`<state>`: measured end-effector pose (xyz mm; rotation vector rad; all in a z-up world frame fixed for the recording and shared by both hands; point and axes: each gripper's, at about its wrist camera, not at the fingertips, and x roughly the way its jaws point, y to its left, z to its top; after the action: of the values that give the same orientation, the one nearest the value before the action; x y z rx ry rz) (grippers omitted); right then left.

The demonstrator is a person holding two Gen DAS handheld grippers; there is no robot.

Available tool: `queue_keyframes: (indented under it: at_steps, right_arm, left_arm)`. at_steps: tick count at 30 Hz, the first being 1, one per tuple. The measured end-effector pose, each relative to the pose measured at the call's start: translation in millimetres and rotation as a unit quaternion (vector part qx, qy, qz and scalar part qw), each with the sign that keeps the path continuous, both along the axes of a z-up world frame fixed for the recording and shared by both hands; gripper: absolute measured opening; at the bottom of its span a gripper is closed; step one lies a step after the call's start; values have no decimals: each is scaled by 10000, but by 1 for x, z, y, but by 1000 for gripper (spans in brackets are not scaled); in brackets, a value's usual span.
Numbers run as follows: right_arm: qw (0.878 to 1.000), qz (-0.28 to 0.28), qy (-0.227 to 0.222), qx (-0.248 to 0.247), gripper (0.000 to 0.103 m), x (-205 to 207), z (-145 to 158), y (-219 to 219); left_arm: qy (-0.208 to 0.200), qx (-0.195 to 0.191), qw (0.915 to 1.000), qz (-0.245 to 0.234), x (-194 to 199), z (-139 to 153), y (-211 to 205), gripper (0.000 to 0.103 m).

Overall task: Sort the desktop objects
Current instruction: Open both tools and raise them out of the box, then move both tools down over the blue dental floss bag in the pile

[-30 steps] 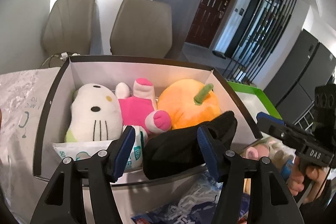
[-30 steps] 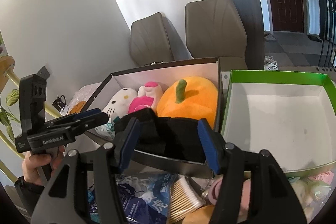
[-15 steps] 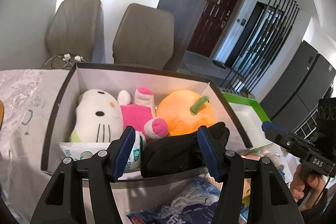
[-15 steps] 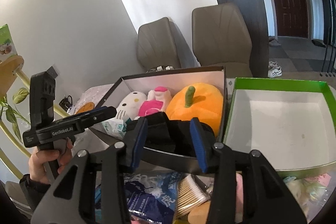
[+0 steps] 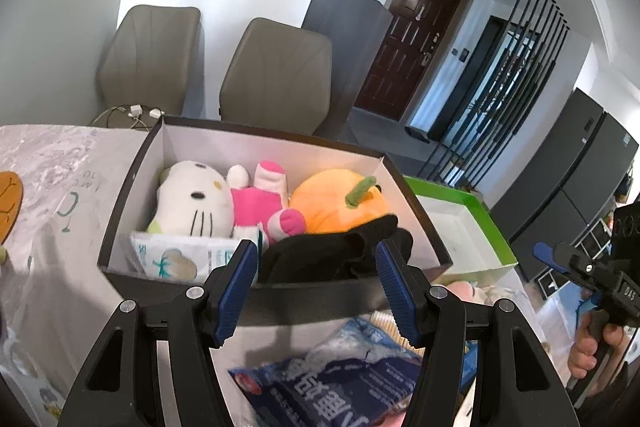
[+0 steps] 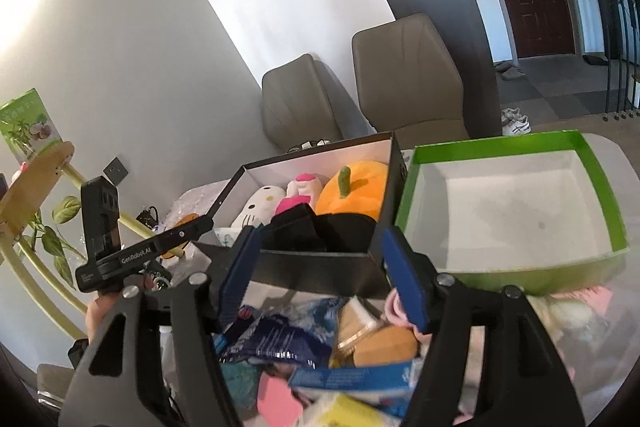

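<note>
My left gripper [image 5: 316, 287] hangs parted and empty before the black cardboard box's [image 5: 320, 293] near rim; my right gripper [image 6: 320, 279], empty, is opening; the green-walled tray [image 6: 500, 269] sits just beside.

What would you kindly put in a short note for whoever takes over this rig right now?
Left gripper: open, empty, before the black box.
Right gripper: jaws opening, nothing between them.
Black box holds the white cat plush, pink plush, orange pumpkin plush, black fabric item and a tissue pack.
Green box: empty.
Left: the loose pile in front, including the blue packet.
</note>
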<state>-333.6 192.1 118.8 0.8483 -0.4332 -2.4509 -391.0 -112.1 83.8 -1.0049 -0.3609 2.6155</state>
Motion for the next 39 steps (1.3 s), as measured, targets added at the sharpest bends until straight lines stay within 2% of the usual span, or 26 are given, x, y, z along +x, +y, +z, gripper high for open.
queue_keyframes:
  at_steps: [7,14,20,24,30,35,39]
  right_arm:
    - [9996,114,-228,-94,71,19,-7,6]
    - [9975,442,-545,-6,71,27,-25,-19]
    - [9921,566,-1100,191,71,12,-40,-49]
    - [9849,647,-1536,462,71,-7,-52,-69]
    - [9620,885,-2310,1157,71,-33,-86,-102]
    - [9521,947,-2479,1517,73,-46,-97,-116]
    - [9435,1026,-2689,1641,75,-56,-108,-123]
  left_arm:
    - [-287,-9,9995,121,27,-17,-7,62]
    - [-509,45,9983,274,52,-31,-20,62]
    - [-864,168,9959,209,51,-52,-27,62]
    - [-1282,227,9914,147,47,-73,-30,62]
    - [-1970,313,9799,62,41,-100,-37,62]
    - [-2227,355,9742,45,43,-108,-41,62]
    - [-2212,399,9744,-38,44,-107,-39,62]
